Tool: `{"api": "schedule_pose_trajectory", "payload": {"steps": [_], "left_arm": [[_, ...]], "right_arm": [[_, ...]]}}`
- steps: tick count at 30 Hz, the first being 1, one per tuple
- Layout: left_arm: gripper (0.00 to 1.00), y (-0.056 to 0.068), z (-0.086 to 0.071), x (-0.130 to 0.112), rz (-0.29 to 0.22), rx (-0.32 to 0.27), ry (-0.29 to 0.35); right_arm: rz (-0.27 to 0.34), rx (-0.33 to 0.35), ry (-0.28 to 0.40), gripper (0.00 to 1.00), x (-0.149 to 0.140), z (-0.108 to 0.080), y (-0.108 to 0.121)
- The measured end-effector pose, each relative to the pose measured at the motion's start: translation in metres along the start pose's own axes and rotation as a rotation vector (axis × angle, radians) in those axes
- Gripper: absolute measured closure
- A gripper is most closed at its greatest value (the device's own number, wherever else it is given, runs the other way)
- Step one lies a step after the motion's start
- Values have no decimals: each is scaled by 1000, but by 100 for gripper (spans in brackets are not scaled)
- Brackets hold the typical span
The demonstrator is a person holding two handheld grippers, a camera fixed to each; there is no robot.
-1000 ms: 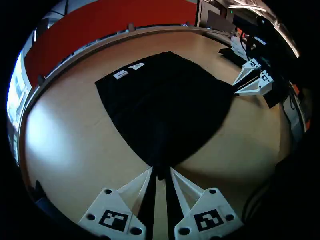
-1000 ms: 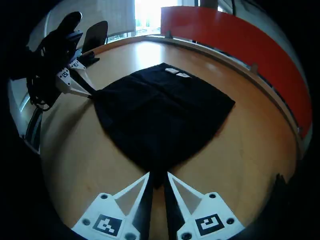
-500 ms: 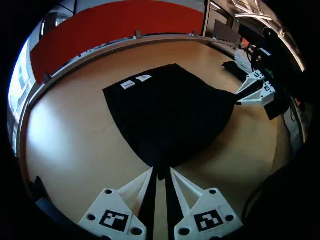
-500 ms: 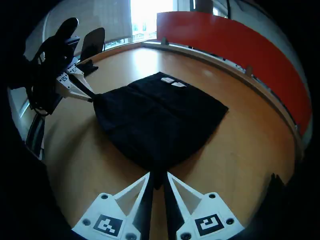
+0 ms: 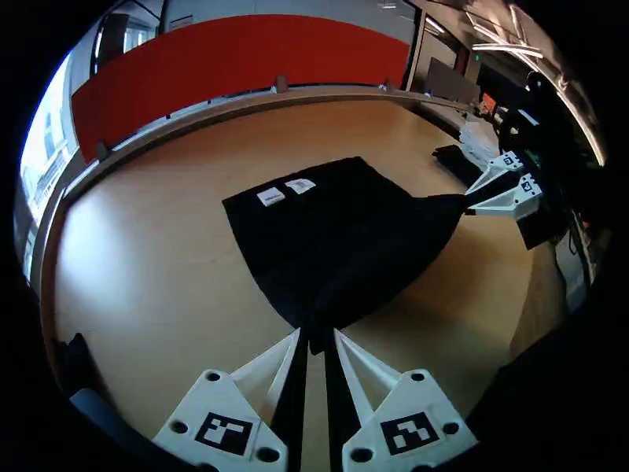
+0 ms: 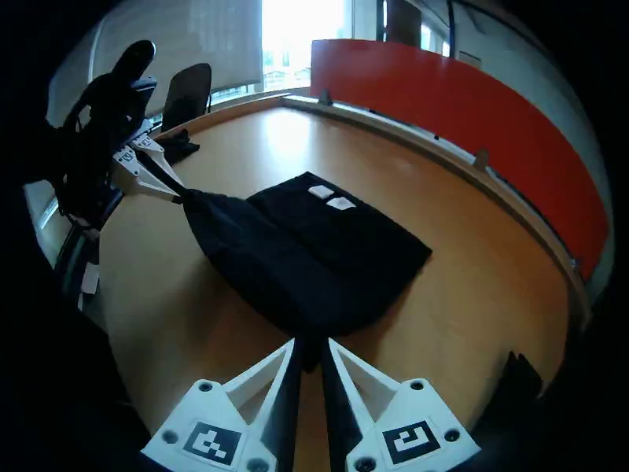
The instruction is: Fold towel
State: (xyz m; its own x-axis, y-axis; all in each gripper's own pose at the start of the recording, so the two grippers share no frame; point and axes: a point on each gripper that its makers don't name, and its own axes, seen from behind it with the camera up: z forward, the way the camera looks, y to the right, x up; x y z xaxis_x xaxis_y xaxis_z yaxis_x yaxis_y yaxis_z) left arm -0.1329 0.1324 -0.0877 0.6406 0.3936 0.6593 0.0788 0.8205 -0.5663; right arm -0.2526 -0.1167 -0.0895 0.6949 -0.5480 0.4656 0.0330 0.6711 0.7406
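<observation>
On table [image 5: 157,259]: black towel [image 5: 346,228] pinched by left gripper [image 5: 314,346], right gripper [image 6: 312,350].

Towel [image 5: 338,228] on table [image 5: 141,259]; near corners off surface (left hand-held gripper [image 5: 314,334], right hand-held gripper [image 6: 312,342] pinching); divider [image 5: 236,55] behind.

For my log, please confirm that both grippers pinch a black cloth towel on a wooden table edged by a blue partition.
No: the partition is red, not blue, as the left gripper view shows; left gripper and right gripper do pinch the black cloth towel on the wooden table.
</observation>
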Motion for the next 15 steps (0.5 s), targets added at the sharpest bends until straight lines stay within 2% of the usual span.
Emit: {"api": "schedule_pose_trajectory", "payload": {"steps": [15], "left_arm": [[86,13,-32,8,-33,-4,9]], "right_arm": [[-20,18,16,84,18,-28,-9]]}}
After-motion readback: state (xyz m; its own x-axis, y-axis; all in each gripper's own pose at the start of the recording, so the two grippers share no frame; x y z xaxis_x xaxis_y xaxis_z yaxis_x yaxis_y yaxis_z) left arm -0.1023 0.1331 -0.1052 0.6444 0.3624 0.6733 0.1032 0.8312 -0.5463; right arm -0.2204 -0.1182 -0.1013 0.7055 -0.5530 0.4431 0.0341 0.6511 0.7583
